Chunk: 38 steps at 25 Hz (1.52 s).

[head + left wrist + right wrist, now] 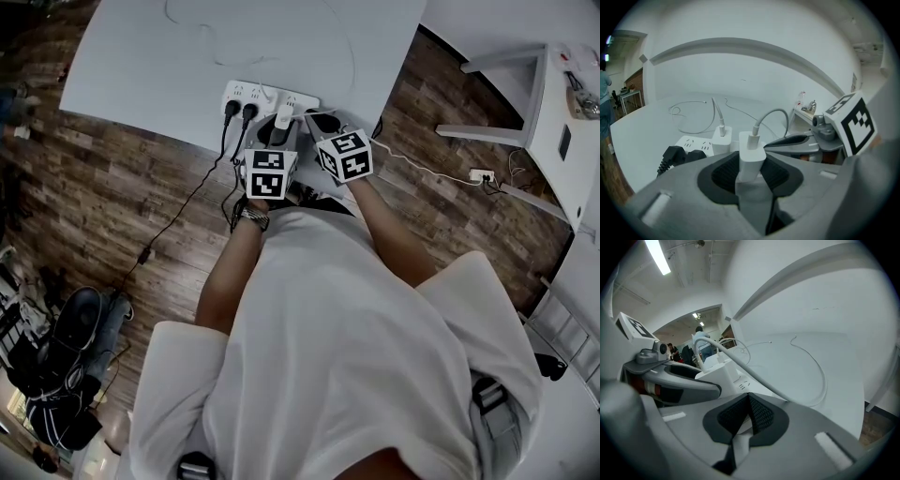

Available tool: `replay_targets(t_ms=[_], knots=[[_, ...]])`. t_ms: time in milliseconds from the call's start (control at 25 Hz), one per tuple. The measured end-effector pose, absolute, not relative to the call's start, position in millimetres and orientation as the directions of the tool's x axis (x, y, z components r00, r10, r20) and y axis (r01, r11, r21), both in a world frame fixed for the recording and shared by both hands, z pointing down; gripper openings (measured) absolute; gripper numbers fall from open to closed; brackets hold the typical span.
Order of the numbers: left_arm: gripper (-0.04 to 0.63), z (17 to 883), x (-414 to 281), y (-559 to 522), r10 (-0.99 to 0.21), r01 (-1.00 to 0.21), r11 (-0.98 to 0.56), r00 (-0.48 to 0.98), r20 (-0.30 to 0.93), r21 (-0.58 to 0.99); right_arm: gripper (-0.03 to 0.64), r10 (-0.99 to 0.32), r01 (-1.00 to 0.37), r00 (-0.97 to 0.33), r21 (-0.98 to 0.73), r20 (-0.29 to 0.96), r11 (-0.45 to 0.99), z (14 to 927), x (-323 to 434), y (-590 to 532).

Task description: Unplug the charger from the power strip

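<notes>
A white power strip (pixel 255 95) lies at the near edge of the white table (pixel 169 66). My left gripper (pixel 284 129) is shut on a white charger (pixel 751 157), whose cable (pixel 772 115) arcs up and away. The jaws hide the charger's base, so I cannot tell whether its prongs sit in the strip (pixel 692 143). Just right of it, my right gripper (pixel 324 124) has its pads together over the strip's right end (pixel 723 376), with nothing between them. In the right gripper view the pads (pixel 757 414) meet in a point.
A second white charger (pixel 722 139) and two black plugs (pixel 675 155) sit in the strip's left part. Black cords (pixel 192 197) hang from the table to the wooden floor. A wall socket block (pixel 481 175) and a white shelf (pixel 553 103) lie to the right.
</notes>
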<state>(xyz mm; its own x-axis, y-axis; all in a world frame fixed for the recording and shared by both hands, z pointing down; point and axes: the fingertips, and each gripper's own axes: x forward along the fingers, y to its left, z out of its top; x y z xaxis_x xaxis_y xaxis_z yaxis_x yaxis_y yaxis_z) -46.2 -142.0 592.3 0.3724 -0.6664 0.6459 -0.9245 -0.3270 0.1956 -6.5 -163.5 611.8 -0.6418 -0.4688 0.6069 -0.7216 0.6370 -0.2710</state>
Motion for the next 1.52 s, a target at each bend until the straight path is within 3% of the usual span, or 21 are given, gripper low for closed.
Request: replay_targets(t_ms=[560,1000,1520], knots=[[0.147,589.8,-41.8,-142.9,-0.649,-0.917,-0.394,0.326,0.688,0.063,0.002,-0.473,-0.715,-0.651,-0.269,0.594,0.646,611.9,-7.5,-163.0],[0.149,586.0,-46.3,-143.6,-0.679,-0.928,-0.304,0.371,0.633,0.217,0.000,-0.440,-0.692,-0.687,-0.334,0.578,0.640,610.4,-6.1,-163.2],[0.147,586.2,-40.6,-142.8,-0.662,-0.923,-0.377,0.327,0.674,0.078,0.000,-0.433,-0.686,-0.693,-0.342,0.576,0.643,609.5,-5.2,-162.2]])
